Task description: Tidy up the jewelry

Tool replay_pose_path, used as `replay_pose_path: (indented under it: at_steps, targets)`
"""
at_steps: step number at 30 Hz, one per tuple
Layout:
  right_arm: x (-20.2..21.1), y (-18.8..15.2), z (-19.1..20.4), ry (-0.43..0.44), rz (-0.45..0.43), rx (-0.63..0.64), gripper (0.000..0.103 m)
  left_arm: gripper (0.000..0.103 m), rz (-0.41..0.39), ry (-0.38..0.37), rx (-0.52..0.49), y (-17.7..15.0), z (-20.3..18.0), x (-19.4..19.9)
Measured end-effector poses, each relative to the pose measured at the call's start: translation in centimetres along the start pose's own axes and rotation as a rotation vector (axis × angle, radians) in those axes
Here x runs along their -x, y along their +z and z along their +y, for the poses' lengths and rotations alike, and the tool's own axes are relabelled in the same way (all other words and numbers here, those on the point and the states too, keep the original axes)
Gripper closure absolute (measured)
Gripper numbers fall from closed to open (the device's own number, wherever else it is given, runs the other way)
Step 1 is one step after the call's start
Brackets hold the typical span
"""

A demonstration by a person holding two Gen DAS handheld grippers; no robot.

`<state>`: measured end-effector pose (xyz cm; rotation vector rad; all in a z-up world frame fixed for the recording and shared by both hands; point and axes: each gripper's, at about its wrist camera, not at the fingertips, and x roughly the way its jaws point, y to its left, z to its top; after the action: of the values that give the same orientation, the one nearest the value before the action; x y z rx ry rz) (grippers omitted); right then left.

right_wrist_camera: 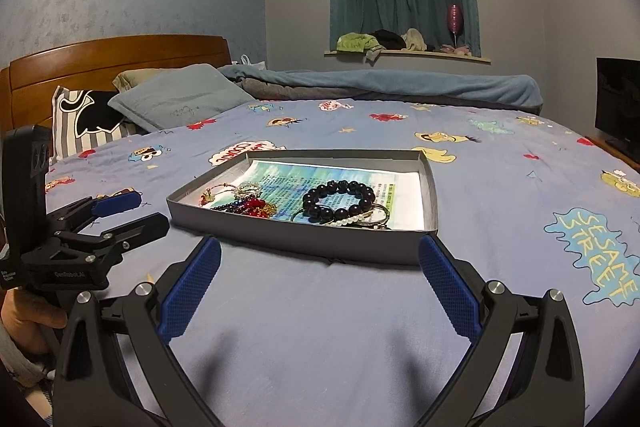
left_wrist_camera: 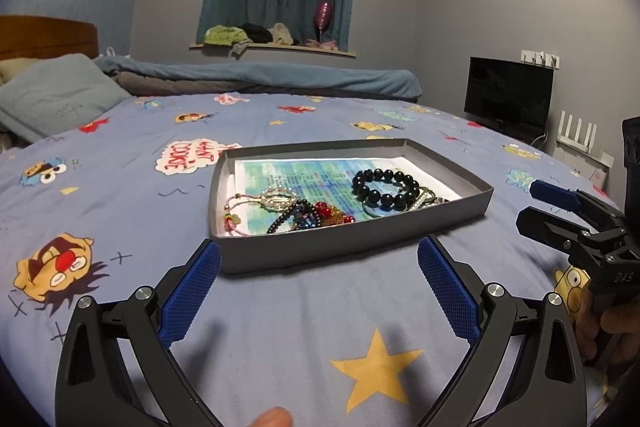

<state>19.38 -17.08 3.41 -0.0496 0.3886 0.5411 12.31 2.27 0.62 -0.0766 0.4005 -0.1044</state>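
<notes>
1. Right now I have the left gripper (left_wrist_camera: 319, 297) spread wide and holding nothing, hovering over the bed (left_wrist_camera: 120, 187) just near of the grey tray (left_wrist_camera: 356, 243).
2. My right gripper (right_wrist_camera: 320, 297) is likewise released, its fingers apart, near the tray's right corner.
3. Inside the tray, the black bead bracelet (left_wrist_camera: 386, 187) lies to the right on a printed sheet (left_wrist_camera: 304, 175).
4. Left of it I see a tangle of red beads (left_wrist_camera: 330, 211), a dark bead strand (left_wrist_camera: 294, 215) and a pink cord bracelet (left_wrist_camera: 234, 219).
</notes>
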Motion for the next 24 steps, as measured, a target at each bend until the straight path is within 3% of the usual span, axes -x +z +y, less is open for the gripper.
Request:
replay_pose_path:
  at_steps: [24]
  targets:
    - [0.31, -0.08, -0.11, -0.001, -0.012, -0.003, 0.005, 0.005, -0.005, -0.001, 0.024, -0.14, 0.75, 0.34]
